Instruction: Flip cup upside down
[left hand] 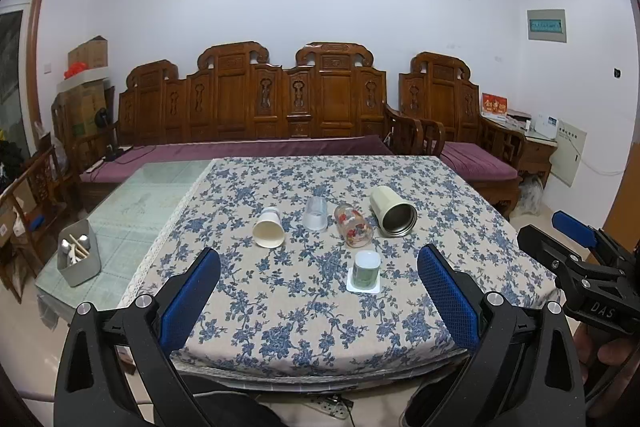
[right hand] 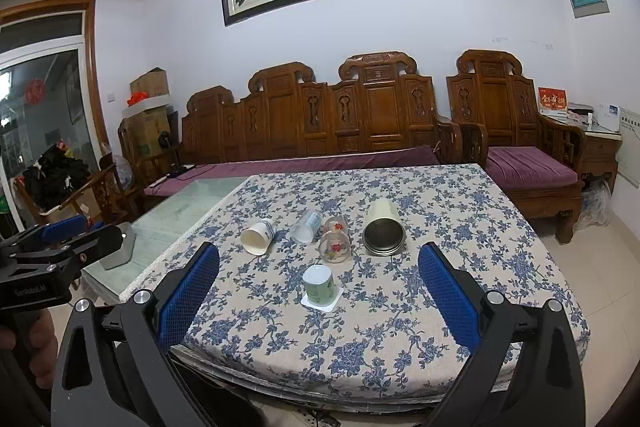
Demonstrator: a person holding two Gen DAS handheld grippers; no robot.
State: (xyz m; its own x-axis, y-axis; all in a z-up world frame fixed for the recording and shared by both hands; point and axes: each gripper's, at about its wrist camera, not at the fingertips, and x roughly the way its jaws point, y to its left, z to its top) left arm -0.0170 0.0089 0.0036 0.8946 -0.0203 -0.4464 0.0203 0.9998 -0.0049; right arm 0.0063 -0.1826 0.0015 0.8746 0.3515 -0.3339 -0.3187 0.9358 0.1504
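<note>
A small green cup [left hand: 366, 269] stands bottom-up on a white coaster [left hand: 363, 286] near the table's front; it also shows in the right wrist view [right hand: 318, 283]. Behind it lie on their sides a white paper cup [left hand: 269, 228], a clear plastic cup [left hand: 315, 213], a flower-printed glass [left hand: 353, 225] and a cream steel tumbler [left hand: 393, 211]. My left gripper [left hand: 318, 301] is open and empty, held back from the table's front edge. My right gripper [right hand: 318, 301] is open and empty too, also short of the table.
The table carries a blue floral cloth [left hand: 304, 323]; its left part is bare glass [left hand: 140, 203]. A grey utensil box [left hand: 78, 259] stands at the left. A carved wooden sofa [left hand: 256, 107] and a chair [left hand: 448, 99] are behind the table.
</note>
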